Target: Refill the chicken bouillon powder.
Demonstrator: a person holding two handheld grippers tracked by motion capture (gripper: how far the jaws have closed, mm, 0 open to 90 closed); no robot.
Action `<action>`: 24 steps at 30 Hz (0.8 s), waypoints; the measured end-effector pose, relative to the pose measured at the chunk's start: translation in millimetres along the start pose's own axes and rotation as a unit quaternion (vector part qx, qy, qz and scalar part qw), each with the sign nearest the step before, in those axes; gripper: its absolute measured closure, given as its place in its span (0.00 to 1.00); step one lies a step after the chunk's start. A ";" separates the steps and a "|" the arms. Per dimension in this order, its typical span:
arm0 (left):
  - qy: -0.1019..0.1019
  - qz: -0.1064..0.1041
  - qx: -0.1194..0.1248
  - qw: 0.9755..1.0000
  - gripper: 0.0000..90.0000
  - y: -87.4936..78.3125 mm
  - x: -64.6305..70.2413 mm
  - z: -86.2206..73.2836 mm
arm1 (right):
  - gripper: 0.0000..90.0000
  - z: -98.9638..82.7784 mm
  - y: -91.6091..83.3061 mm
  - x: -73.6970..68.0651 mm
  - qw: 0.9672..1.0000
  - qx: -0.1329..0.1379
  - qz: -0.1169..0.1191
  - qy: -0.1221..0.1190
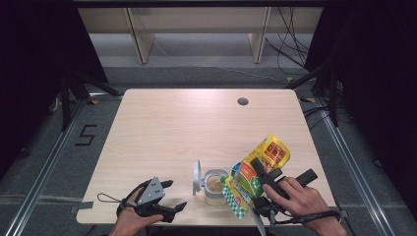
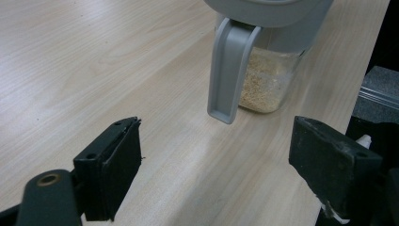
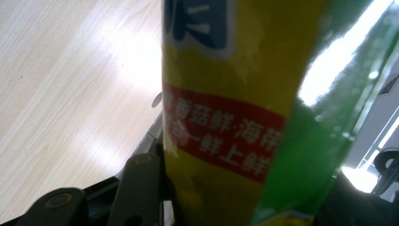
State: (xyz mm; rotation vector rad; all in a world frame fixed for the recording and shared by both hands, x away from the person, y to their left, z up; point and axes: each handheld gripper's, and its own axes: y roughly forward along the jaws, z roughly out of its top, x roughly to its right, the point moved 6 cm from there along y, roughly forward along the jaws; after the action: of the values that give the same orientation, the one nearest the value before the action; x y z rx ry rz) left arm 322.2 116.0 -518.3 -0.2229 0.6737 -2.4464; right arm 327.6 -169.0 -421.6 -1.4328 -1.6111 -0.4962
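Observation:
A clear jar [image 1: 215,186] with pale granules in it stands near the table's front edge, its grey flip lid [image 1: 197,177] swung open to the left. In the left gripper view the jar [image 2: 267,84] and its hanging grey lid tab [image 2: 229,70] lie just ahead of the jaws. My left gripper [image 1: 173,195] [image 2: 214,169] rests open on the table to the jar's left, holding nothing. My right gripper [image 1: 255,173] is shut on a yellow and green seasoning pouch [image 1: 255,174] [image 3: 244,108], which is tilted with its low end over the jar's mouth.
The light wood table [image 1: 172,128] has a small round cable hole [image 1: 242,102] at the back right. Beyond it stand shelf legs and loose cables on the floor. A metal rail runs along each side of the table.

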 end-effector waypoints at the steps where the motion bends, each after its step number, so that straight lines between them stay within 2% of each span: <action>1: 0.000 0.000 0.000 1.000 0.19 0.0 0.0 0.0 | 0.66 -0.2 0.3 0.0 1.000 0.000 0.001 0.001; 6: 0.000 0.000 0.001 1.000 0.19 -0.1 -0.1 0.1 | 0.66 0.0 0.0 0.0 1.000 0.000 0.000 0.000; 8: -0.016 0.002 0.000 1.000 0.19 0.0 1.7 -0.5 | 0.66 0.1 -0.1 0.0 1.000 0.000 0.000 0.000; 24: -0.015 0.002 0.000 1.000 0.19 0.0 1.6 -0.4 | 0.66 -1.1 -0.4 0.5 1.000 -0.001 -0.001 -0.001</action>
State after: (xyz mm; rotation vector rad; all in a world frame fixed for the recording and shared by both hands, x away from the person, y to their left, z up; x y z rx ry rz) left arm 320.8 115.3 -518.6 -0.2566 0.6598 -2.4357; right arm 327.7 -169.7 -420.5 -1.4332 -1.6136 -0.4982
